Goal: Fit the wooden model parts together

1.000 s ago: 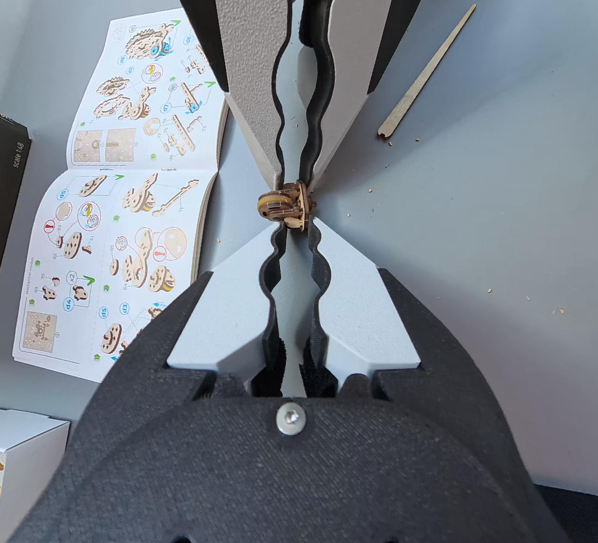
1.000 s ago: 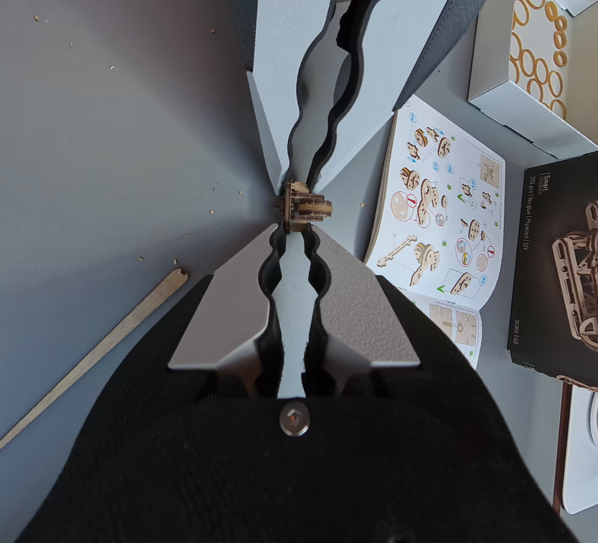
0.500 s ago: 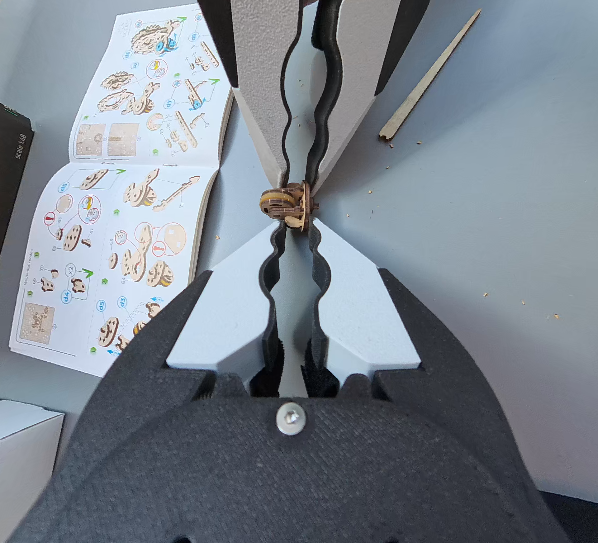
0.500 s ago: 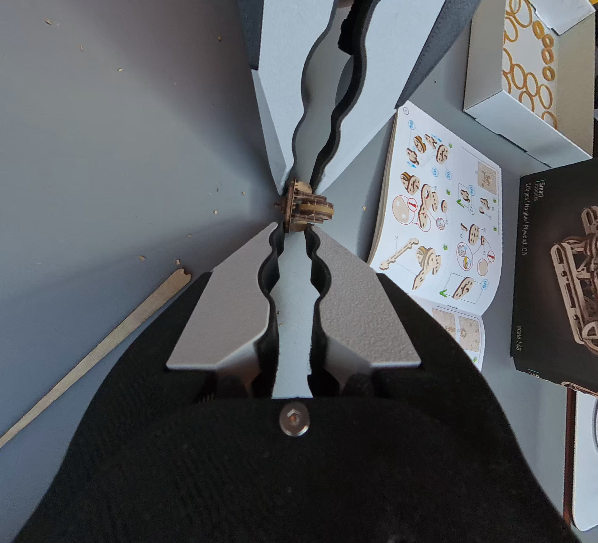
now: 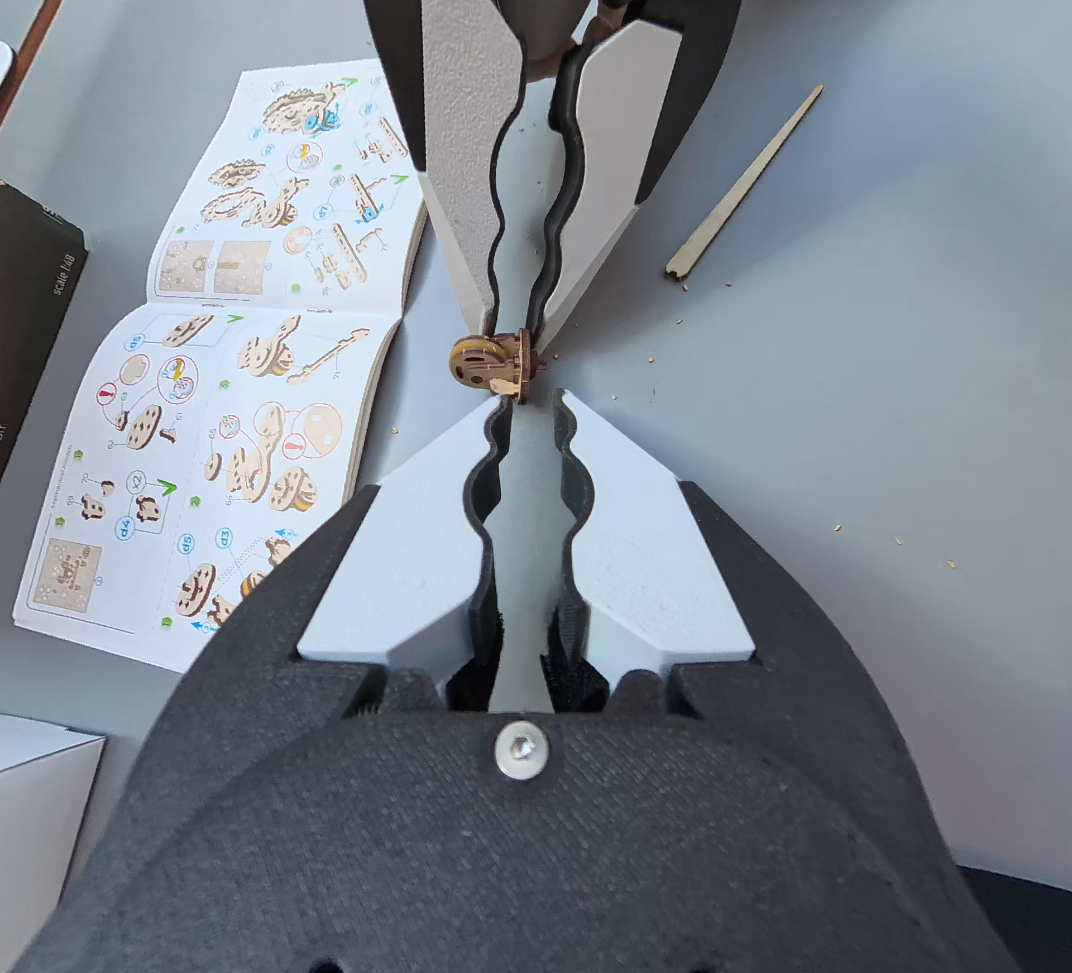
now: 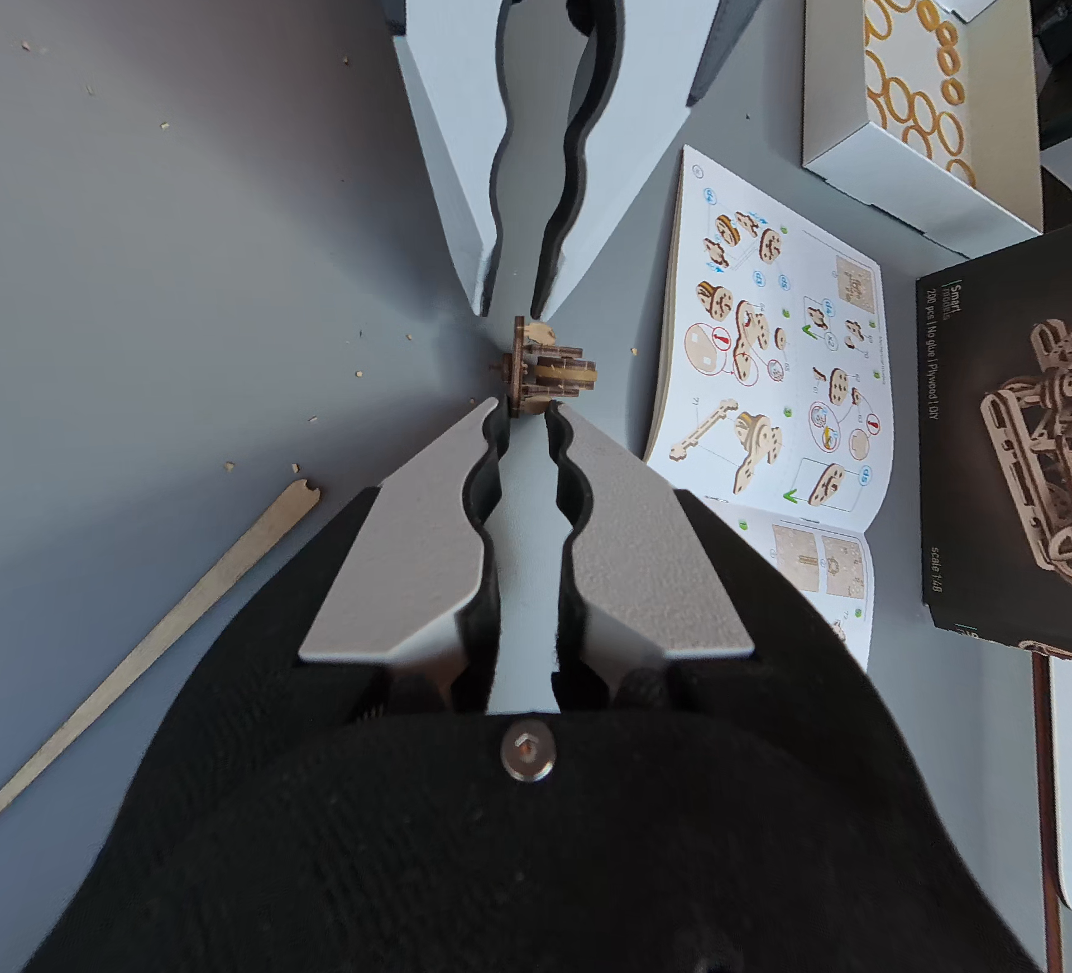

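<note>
Above the grey table [image 5: 870, 423], your right gripper [image 6: 525, 411] pinches the wooden model assembly [image 6: 545, 365] at its disc. Your left gripper [image 5: 531, 400] sits just beside it, jaws slightly apart, not gripping. Booklet [image 5: 232, 365] lies nearby.

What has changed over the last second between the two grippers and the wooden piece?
The left gripper has slid sideways relative to the wooden assembly and seems to have let go: a gap now shows between the disc and one fingertip. The right gripper stays clamped on the assembly. The booklet and stick lie as before.
</note>
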A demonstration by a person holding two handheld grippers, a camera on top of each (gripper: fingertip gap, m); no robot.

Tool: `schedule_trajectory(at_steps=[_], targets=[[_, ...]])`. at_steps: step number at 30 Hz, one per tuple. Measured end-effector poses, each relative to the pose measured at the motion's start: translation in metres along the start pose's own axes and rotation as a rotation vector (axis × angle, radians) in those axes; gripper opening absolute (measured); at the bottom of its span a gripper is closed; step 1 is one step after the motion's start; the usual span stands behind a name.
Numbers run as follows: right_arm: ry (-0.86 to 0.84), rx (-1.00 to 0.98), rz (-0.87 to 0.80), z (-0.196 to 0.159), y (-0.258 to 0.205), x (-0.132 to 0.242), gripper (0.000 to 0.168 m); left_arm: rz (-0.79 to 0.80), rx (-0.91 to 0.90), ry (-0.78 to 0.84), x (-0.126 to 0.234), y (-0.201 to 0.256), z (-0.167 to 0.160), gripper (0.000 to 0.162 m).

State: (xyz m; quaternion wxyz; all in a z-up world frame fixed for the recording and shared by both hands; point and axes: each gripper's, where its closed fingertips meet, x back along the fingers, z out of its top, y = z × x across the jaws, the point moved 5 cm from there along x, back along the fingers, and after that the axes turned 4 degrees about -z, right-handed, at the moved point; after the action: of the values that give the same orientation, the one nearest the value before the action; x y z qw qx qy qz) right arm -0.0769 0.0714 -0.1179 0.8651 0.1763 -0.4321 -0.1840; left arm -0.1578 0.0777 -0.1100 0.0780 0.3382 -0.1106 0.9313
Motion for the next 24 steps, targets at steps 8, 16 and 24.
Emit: schedule_trajectory(at_steps=[8,16,24], targets=[[-0.015,0.001,-0.035,0.0001,0.0018,-0.0012,0.011,0.055,-0.001,0.042,0.0008,-0.0043,0.0056,0.017],[-0.060,0.083,-0.110,0.0062,-0.0015,-0.0038,0.011,0.113,-0.002,-0.006,-0.0030,-0.0084,0.0014,0.017],[-0.050,0.100,-0.126,0.0071,-0.0021,-0.0047,0.011,0.119,-0.038,-0.015,-0.0031,-0.0081,-0.0009,0.013]])
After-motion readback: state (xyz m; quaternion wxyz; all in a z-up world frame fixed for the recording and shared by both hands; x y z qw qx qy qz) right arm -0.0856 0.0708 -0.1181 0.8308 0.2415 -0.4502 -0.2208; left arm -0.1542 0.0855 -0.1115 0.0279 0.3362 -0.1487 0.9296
